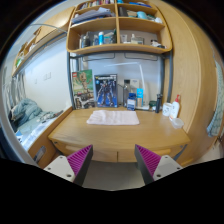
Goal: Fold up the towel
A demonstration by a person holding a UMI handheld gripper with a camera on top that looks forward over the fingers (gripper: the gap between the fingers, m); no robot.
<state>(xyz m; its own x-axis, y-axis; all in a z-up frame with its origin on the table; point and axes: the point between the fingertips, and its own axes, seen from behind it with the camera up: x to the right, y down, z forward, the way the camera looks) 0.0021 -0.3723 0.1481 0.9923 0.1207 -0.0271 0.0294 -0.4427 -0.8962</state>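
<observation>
Towel (113, 117), white and already lying in a flat rectangle, rests near the back middle of the wooden desk (75, 135), well beyond the fingers and apart from them. The gripper (113, 160) hangs released over the desk's near edge, its two purple pads (79, 159) spread wide with nothing between them. Behind the towel stand bottles (132, 99) and boxes under a wooden shelf unit (118, 47), and a bed (28, 118) lies beside the desk

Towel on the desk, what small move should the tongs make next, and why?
Probably carry the tongs forward over the desk's near edge toward the towel. The towel lies flat on the desk well beyond the fingers, nothing stands between them, and the tongs are open, holding nothing, so closing the distance comes before any grasp of an edge.
</observation>
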